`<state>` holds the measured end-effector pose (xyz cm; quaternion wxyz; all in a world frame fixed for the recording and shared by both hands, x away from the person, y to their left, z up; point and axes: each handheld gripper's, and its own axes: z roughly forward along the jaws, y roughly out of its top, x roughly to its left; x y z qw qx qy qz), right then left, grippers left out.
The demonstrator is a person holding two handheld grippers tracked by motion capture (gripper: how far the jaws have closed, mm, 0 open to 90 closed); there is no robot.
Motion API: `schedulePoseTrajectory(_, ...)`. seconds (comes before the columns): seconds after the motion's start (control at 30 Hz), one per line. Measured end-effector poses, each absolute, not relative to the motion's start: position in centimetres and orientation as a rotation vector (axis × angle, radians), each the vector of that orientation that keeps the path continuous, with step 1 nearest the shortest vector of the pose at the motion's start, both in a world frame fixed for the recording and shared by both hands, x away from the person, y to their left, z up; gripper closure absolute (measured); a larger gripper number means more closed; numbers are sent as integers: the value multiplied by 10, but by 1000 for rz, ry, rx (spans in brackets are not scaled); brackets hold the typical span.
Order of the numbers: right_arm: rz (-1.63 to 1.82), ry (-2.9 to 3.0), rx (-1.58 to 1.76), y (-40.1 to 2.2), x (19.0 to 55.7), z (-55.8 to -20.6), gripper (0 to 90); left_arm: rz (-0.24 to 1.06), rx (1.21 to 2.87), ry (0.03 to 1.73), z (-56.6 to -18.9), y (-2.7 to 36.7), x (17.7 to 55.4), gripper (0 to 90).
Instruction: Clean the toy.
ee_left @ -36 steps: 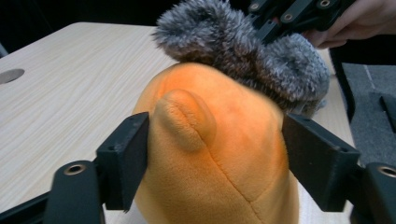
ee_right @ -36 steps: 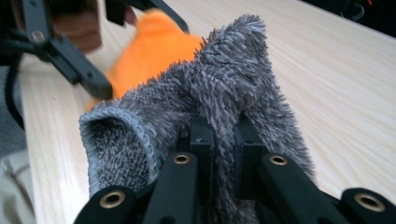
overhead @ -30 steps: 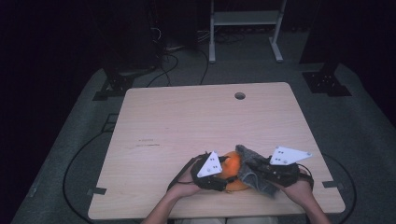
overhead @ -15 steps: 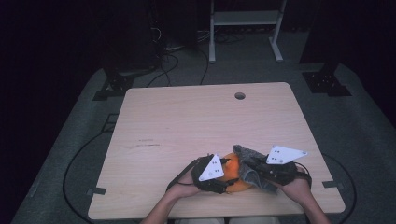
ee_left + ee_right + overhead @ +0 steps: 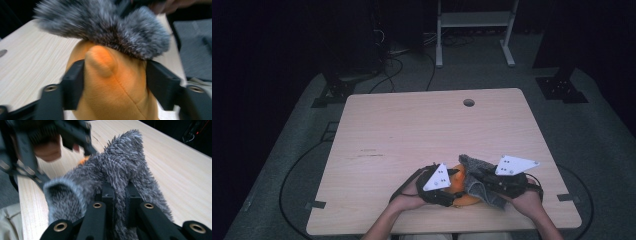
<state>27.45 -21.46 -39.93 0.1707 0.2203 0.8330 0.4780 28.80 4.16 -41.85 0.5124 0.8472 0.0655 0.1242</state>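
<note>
— Where do we stand with the orange plush toy (image 5: 112,82) and its grey furry cover (image 5: 117,170)?

— We judge it midway. Our left gripper (image 5: 447,187) has its jaws pressed against both flanks of the orange plush toy, holding it at the near edge of the table (image 5: 422,125), a little right of centre. Our right gripper (image 5: 119,195) has its jaws nearly together, pinching a fold of the grey furry cover between them.

— Is the cover on or off?

— Partly on, as far as we can tell. In the left gripper view the fur sits over the top of the toy like a cap, while the orange body below it is bare. In the high view the grey fur lies against the toy's right side, touching it. Whether we are pulling it on or drawing it off, we cannot say from this alone.

— So what is left?

— The rest of the cover's travel along the body, either way.

— Any containers to account for?

— We see none on the table; the only thing that encloses anything is the cover itself, with the toy's upper end inside it.
</note>
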Motion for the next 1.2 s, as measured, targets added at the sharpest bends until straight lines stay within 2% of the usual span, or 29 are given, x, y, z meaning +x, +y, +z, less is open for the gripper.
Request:
schedulePoseTrajectory(0.07,1354,2365,632,-216,276,-402,810,267,2012,176,-416,48,291,333)
schedulePoseTrajectory(0.17,1374,2340,676,-222,279,-406,809,260,1998,225,-418,55,299,527)
schedulePoseTrajectory(0.27,1366,2336,686,-223,282,-408,809,271,2001,243,-423,50,299,578)
schedulePoseTrajectory(0.4,1294,2296,765,-232,279,-409,810,295,2003,305,-427,51,303,588)
schedulePoseTrajectory(0.53,1279,2324,621,-213,266,-405,809,298,2009,320,-426,55,306,574)
schedulePoseTrajectory(0.63,1282,2307,670,-215,274,-410,809,219,1922,350,-420,62,309,413)
schedulePoseTrajectory(0.8,1274,2277,685,-215,277,-414,809,251,1973,359,-430,53,309,525)
schedulePoseTrajectory(0.87,1262,2265,691,-216,273,-409,809,268,1976,387,-432,52,310,545)
schedulePoseTrajectory(0.97,1283,2286,627,-212,260,-404,810,306,1998,439,-434,53,312,554)
schedulePoseTrajectory(1.07,1213,2337,582,-201,258,-412,809,268,1976,454,-435,60,315,543)
schedulePoseTrajectory(1.13,1217,2319,616,-203,265,-417,809,195,1925,471,-434,65,317,516)
schedulePoseTrajectory(1.2,1211,2283,657,-210,272,-419,809,204,1936,476,-435,64,318,533)
